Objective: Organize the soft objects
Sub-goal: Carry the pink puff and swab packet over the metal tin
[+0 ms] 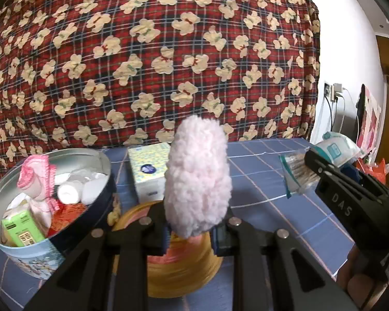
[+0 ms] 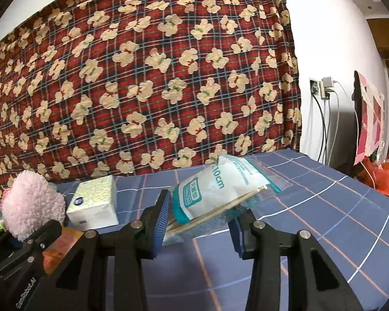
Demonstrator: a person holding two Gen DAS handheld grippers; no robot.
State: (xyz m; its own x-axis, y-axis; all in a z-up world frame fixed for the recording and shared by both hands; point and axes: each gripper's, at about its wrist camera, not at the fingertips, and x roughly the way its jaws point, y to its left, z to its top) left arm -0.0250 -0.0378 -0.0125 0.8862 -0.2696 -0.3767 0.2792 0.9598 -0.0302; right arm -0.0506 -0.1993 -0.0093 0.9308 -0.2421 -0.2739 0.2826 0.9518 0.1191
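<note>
Right of the tin (image 1: pixel 2 202), the left gripper (image 1: pixel 192 233) pinches the pink fluffy item (image 1: pixel 198 178) clear of the table (image 1: pixel 285 220) for carrying, while the right gripper (image 2: pixel 198 223) clamps the swab bag (image 2: pixel 215 197).

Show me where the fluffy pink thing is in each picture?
Left wrist view: the fluffy pink thing stands in the middle, pinched by the left claw, above a yellow roll.
Right wrist view: it sits at the far left edge, beside the left claw's black body.
Shared landmark: the tissue box on the blue checked cloth, just left of the pink thing in the left view, just right of it in the right view.
</note>
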